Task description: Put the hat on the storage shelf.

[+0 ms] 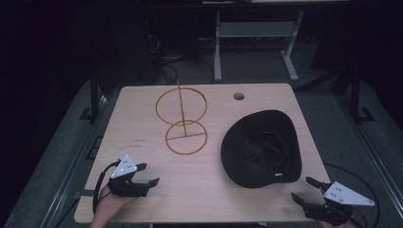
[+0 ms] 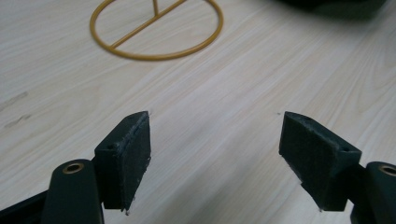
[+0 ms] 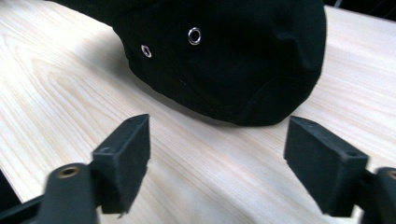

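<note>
A black bucket hat [image 1: 262, 148] lies on the right half of the light wooden table [image 1: 142, 118], its inside turned up. In the right gripper view the black bucket hat [image 3: 219, 51] shows two metal eyelets and sits just beyond the jaws. A gold wire stand [image 1: 182, 118] with a round base ring, an upright rod and a top ring stands left of the hat. My left gripper [image 1: 148, 174] rests open near the front left edge, nothing between its jaws. My right gripper [image 1: 304, 189] is open at the front right corner, below the hat and apart from it. The stand's base ring [image 2: 156, 29] lies ahead of my left gripper [image 2: 215, 140].
A round cable hole [image 1: 239, 96] sits near the table's far edge. Behind the table stand a white desk frame [image 1: 256, 42] and loose cables on the dark floor. Bare wood lies between the two grippers along the front edge.
</note>
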Demonstrator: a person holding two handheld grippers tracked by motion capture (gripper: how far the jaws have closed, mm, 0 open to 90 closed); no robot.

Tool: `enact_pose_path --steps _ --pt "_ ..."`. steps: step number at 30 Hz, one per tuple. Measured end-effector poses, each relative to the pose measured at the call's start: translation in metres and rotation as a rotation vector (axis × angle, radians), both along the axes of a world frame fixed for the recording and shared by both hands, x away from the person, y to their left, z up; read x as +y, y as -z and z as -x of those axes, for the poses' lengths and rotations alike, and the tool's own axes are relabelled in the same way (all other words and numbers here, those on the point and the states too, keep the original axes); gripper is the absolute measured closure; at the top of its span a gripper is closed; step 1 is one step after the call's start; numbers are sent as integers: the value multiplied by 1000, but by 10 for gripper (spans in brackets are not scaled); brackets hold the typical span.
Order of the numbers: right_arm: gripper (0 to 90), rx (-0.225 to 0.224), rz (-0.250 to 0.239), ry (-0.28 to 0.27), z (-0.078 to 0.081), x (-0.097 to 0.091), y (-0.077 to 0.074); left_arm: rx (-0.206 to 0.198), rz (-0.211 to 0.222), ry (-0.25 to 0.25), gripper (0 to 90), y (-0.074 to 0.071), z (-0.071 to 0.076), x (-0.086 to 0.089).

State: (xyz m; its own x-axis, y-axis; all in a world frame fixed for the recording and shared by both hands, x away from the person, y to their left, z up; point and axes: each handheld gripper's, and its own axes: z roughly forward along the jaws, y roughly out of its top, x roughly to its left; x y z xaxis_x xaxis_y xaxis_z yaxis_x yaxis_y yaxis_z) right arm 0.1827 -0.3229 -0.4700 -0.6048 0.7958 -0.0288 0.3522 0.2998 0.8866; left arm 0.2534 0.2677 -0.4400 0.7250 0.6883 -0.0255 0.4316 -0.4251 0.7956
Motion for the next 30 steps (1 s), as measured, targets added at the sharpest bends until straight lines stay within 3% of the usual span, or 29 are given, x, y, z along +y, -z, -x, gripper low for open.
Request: enact_pose_path --steps 1,4,15,30 --pt "191 0 0 0 0 0 0 -3 6 4 243 -1 1 -3" --pt "172 56 -36 1 -3 1 0 -16 9 23 234 -6 3 -11" --pt "171 44 -62 9 -1 -2 -4 -27 7 171 230 -19 8 -58" --pt "159 46 -69 21 1 -3 -5 -36 -9 302 216 -27 4 -113"
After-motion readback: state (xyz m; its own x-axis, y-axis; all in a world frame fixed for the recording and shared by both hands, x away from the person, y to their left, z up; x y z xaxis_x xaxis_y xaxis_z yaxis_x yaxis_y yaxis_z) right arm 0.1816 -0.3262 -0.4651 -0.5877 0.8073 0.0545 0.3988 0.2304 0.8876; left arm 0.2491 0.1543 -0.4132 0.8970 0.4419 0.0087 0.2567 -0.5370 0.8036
